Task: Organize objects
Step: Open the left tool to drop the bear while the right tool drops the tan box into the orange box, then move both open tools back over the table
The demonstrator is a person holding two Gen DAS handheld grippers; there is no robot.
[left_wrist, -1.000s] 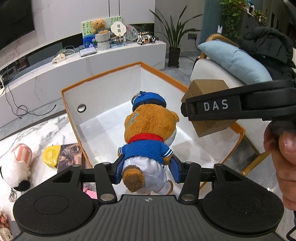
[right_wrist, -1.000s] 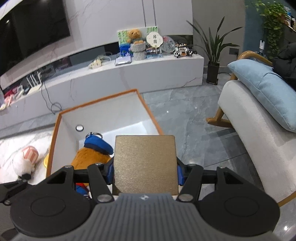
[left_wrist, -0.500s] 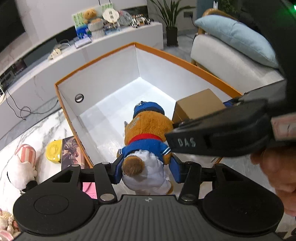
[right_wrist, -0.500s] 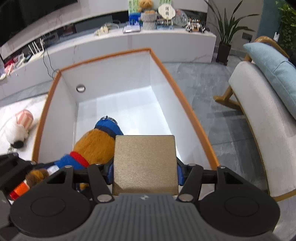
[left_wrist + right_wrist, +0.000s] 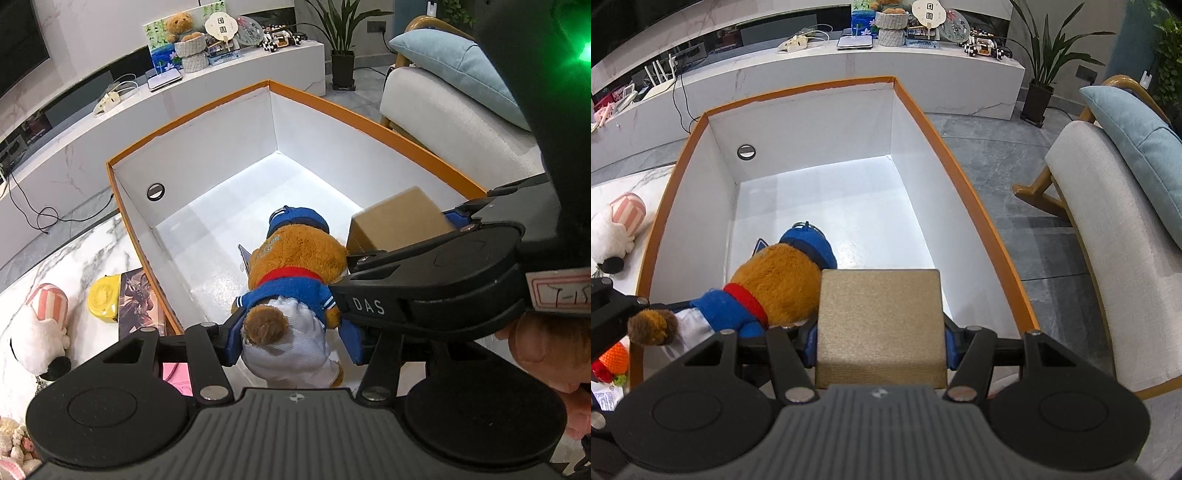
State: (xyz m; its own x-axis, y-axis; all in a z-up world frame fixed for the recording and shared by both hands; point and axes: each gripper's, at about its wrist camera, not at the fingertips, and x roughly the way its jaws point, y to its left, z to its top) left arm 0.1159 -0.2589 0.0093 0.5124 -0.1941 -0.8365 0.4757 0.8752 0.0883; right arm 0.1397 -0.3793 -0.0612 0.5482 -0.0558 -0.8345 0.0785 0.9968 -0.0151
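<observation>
A teddy bear (image 5: 295, 258) in a blue jacket, blue cap and white trousers lies head-down inside the white-lined orange box (image 5: 184, 129). My left gripper (image 5: 291, 339) has its pads at the bear's trousers. Its jaws are opening, with the bear between them and still touching the pads. My right gripper (image 5: 881, 339) is shut on a brown cardboard box (image 5: 879, 317). It holds that box inside the orange box (image 5: 812, 122), close to the right wall and right beside the bear (image 5: 775, 288). In the left wrist view the right gripper crosses in front, and the brown box (image 5: 399, 218) shows beyond it.
Left of the orange box, on the marble top, lie a white plush with a pink striped hat (image 5: 37, 332), a yellow object (image 5: 103, 299) and a picture card (image 5: 138, 299). An armchair with a blue cushion (image 5: 1108, 240) stands to the right. A white bench (image 5: 849, 70) runs behind.
Both grippers have tipped downward and sunk into the orange box. The bear's head has come down to the box floor, the brown box now sits beside it, and the left jaws stand slightly wider.
</observation>
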